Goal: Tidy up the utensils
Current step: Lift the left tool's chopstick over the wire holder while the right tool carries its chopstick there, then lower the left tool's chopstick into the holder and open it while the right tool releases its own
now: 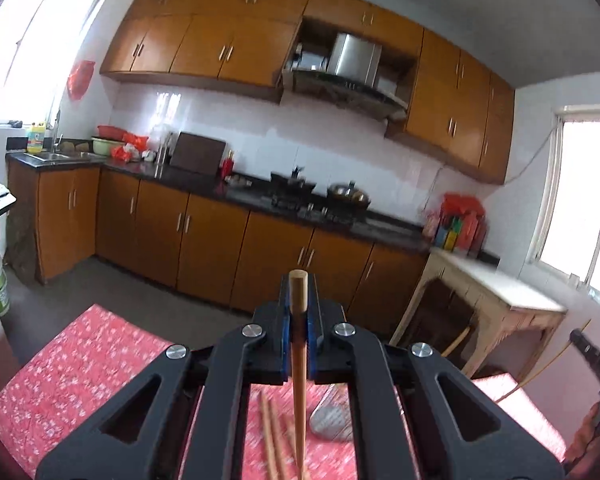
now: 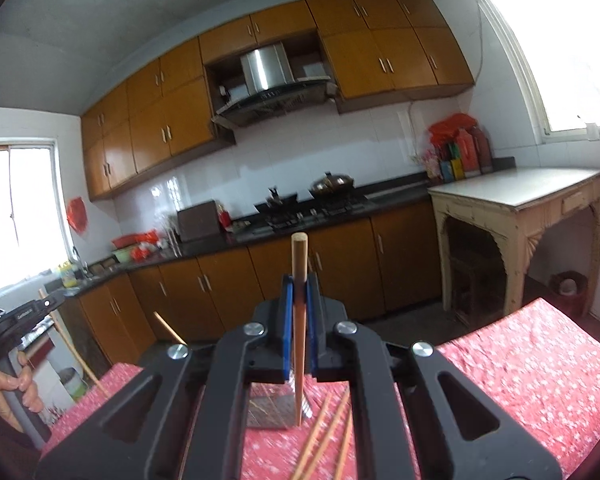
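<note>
Matt wooden chopstick (image 1: 299, 320); second wooden chopstick (image 2: 299, 280). Hand-held gripper (image 1: 299, 308): matt black plastic, blue pads, shiny metal bolts. Red patterned cloth (image 1: 80, 368) covers the bench. Glossy wood-tone cabinets (image 1: 204, 236). Perforated metal spatula (image 2: 278, 410).

Below your raised grippers, loose chopsticks (image 2: 324, 432) and a metal spatula (image 1: 330, 424) cluttered the middle of the red tablecloth (image 1: 80, 368); its left and right (image 2: 540, 380) stretches lay bare for you to pass.

Facing orange-brown wooden cabinets (image 1: 204, 220), white tiled wall (image 1: 320, 136), bright windows (image 2: 560, 40) glaring, grey floor (image 1: 112, 280) showing.
</note>
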Demonstrator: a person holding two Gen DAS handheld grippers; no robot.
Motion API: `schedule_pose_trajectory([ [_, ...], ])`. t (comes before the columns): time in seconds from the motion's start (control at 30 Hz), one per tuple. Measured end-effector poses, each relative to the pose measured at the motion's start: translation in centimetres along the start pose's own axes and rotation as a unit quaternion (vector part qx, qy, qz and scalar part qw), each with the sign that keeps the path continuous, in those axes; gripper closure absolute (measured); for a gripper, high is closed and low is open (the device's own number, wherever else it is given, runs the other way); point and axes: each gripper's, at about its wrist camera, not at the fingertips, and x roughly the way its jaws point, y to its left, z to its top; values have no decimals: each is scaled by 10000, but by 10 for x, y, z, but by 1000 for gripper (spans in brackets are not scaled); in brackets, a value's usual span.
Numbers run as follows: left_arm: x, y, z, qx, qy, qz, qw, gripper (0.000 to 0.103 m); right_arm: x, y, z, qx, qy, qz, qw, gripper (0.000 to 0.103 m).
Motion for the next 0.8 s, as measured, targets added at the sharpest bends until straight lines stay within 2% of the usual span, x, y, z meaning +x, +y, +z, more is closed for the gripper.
schedule_pose_trajectory([
  [0.3, 18, -52, 35, -5, -754, 28, 9972, 97, 39, 30, 31, -78, -276, 297, 9991, 95],
  [0.47, 34, -78, 37, 172, -1111, 151, 9935, 97, 67, 35, 44, -11, -488, 330, 9983, 95],
  [0.63, 58, -86, 22, 134, -982, 103, 9950, 97, 99, 35, 37, 21, -513, 381, 9980, 95],
  [0.8, 86, -80, -1, 65, -591, 143, 9981, 97, 132, 35, 11, 88, -167, 435, 9989, 95],
])
